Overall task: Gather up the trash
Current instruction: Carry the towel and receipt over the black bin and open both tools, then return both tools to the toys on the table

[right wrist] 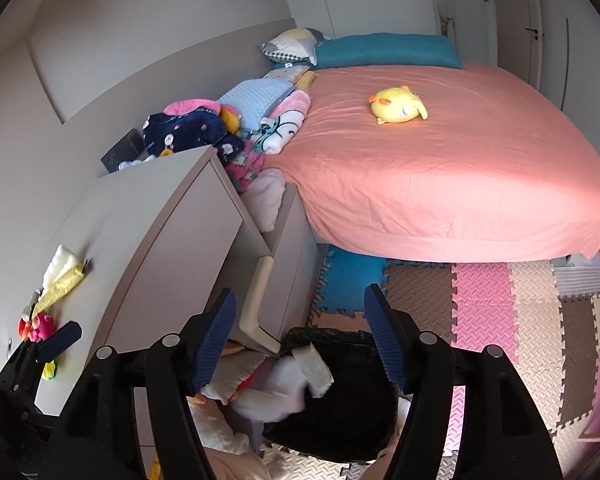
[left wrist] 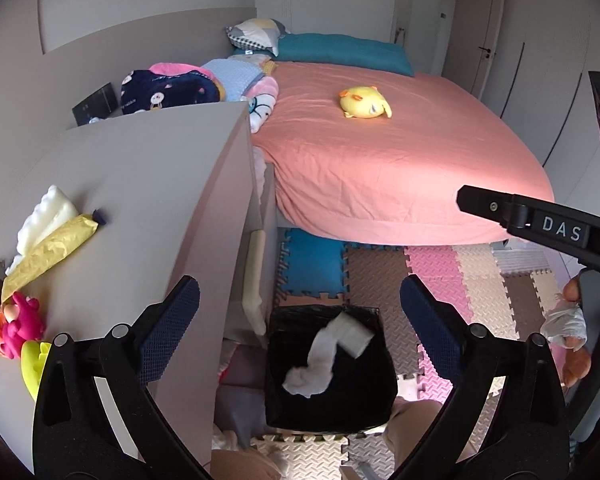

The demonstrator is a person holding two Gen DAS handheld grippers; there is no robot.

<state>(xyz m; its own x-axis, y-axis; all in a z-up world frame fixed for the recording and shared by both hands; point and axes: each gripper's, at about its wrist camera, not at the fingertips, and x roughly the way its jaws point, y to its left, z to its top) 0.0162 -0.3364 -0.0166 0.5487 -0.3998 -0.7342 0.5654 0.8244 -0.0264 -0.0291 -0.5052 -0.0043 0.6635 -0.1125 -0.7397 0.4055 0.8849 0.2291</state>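
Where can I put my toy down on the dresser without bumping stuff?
The dresser top is bare through its middle and back, from the yellow wrapper up to the dark box by the wall. The near left corner is crowded: white packet, pink toy and green toy. The bed is open around the yellow plush.

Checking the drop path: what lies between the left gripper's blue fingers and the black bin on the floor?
Nothing solid: in the left wrist view the left gripper hangs open over the black bin, with white tissue inside.
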